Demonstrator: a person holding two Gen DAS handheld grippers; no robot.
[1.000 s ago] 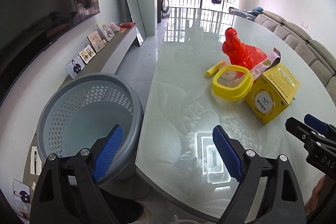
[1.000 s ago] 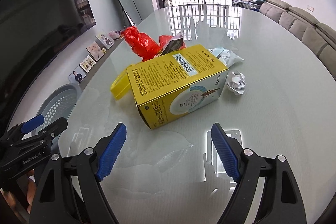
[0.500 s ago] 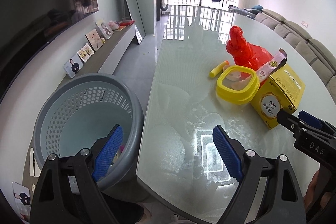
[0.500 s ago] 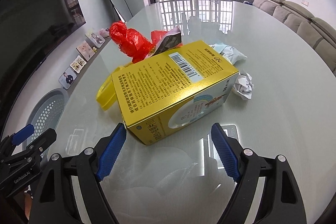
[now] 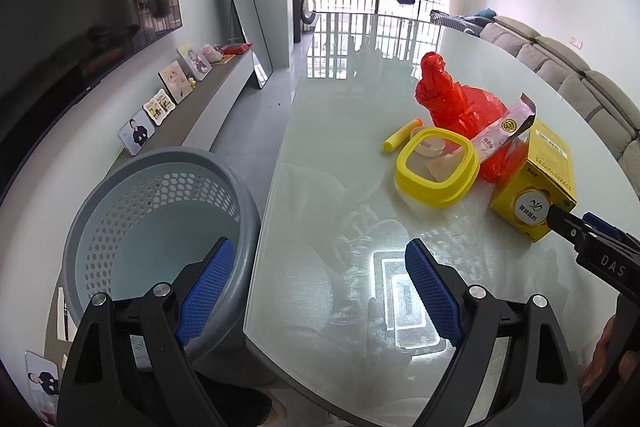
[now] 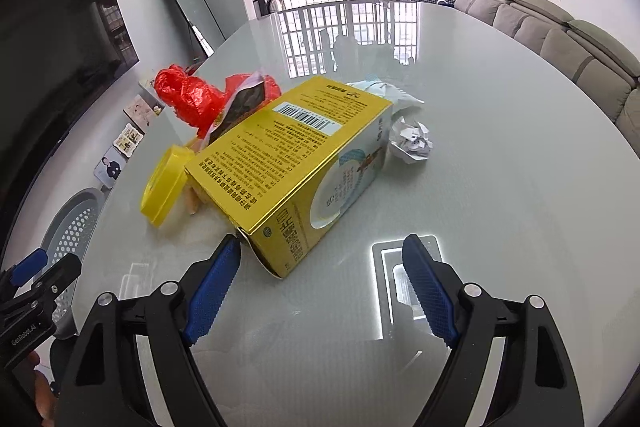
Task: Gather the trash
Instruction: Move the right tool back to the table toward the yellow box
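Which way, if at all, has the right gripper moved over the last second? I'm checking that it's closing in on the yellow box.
Yes. The right gripper has moved toward the yellow box lying on the table; the box's near corner now sits between its open jaws.

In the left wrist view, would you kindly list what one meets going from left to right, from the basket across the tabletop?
Grey perforated basket → yellow foam dart → yellow-rimmed container lid → pink snack wrapper → yellow box → right gripper, coming in at the right edge.
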